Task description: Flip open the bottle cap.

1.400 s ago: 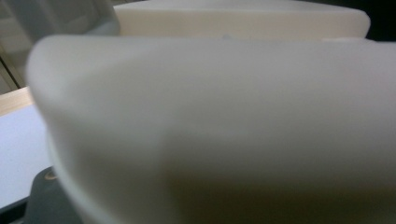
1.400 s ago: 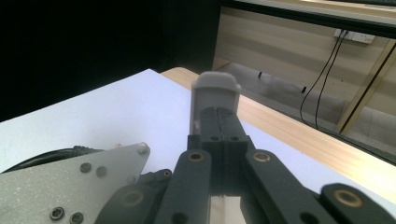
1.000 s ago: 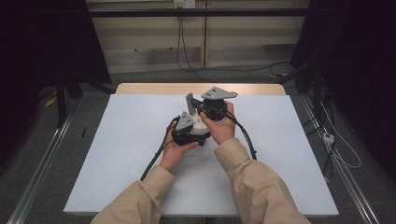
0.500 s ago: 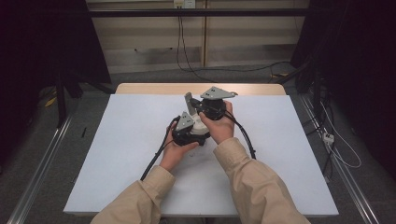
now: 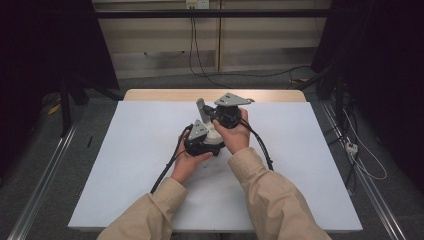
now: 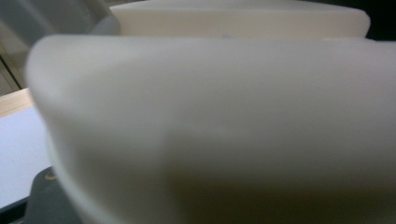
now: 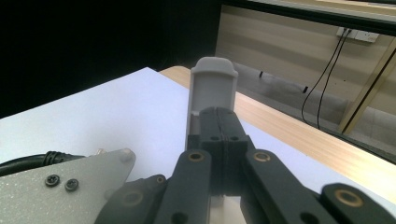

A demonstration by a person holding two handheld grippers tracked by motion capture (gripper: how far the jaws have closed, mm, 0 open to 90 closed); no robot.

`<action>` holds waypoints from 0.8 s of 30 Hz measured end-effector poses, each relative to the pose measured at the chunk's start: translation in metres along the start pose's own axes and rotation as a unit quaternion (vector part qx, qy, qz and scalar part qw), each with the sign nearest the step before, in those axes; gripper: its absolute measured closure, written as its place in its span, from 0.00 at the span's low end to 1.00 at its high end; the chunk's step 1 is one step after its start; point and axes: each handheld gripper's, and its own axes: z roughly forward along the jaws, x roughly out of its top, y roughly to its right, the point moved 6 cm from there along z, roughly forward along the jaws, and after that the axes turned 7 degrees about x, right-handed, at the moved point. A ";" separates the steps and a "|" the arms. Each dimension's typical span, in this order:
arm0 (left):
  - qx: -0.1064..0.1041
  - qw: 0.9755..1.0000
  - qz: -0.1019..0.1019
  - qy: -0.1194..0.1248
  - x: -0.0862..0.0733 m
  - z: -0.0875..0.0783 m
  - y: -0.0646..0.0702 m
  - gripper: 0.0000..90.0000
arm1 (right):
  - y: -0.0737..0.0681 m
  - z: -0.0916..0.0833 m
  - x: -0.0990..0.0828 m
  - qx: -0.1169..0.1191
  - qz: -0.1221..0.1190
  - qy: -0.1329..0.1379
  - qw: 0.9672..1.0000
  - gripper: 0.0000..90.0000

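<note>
the white table (image 5: 125, 165) took up the middle of the high view, with no readable writing on it or on anything else. two hands met at the frame's centre, each with one gripper. the right gripper (image 7: 219, 122) sat just above centre, its jaws pressed flat together with nothing between them; a pale grey finger piece (image 7: 212, 86) rose behind them. the left gripper (image 5: 202, 139) lay just below and left of it, touching it; its jaws were closed, and i cannot tell whether they held anything. one blurred cream-white part (image 6: 224, 126) spread across its own view.
</note>
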 end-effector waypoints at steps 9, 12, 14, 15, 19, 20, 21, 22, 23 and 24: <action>0.000 1.000 0.003 -0.001 0.000 0.000 -0.001 0.21 | 0.001 0.003 0.000 0.001 0.000 -0.004 1.000 1.00; 0.015 1.000 0.004 0.001 0.000 0.000 -0.001 0.21 | 0.001 0.004 0.000 0.000 0.002 -0.004 1.000 1.00; 0.012 1.000 0.006 0.001 0.000 0.000 -0.001 0.21 | 0.002 0.005 0.000 0.001 0.002 -0.005 1.000 1.00; 0.012 1.000 0.006 0.001 0.000 0.000 -0.001 0.21 | 0.002 0.005 0.000 0.001 0.001 -0.005 1.000 1.00; 0.010 1.000 0.005 0.000 0.000 0.000 -0.001 0.21 | 0.002 0.007 0.000 0.000 0.002 -0.005 1.000 1.00; 0.010 1.000 0.004 0.000 0.000 0.000 -0.001 0.21 | 0.002 0.007 0.000 0.001 0.002 -0.006 1.000 1.00; -0.005 1.000 0.006 -0.003 0.000 0.000 -0.001 0.21 | 0.002 0.008 -0.001 0.001 0.003 -0.005 1.000 1.00; -0.006 1.000 0.005 -0.003 0.000 0.000 -0.001 0.21 | 0.002 0.008 -0.001 0.002 0.005 -0.006 1.000 1.00; -0.006 1.000 0.006 -0.003 0.000 0.000 -0.001 0.21 | 0.002 0.008 -0.001 0.002 0.006 -0.008 1.000 1.00; 0.005 1.000 0.001 0.001 0.000 0.001 -0.001 0.21 | 0.002 0.009 -0.001 0.002 0.005 -0.008 1.000 1.00</action>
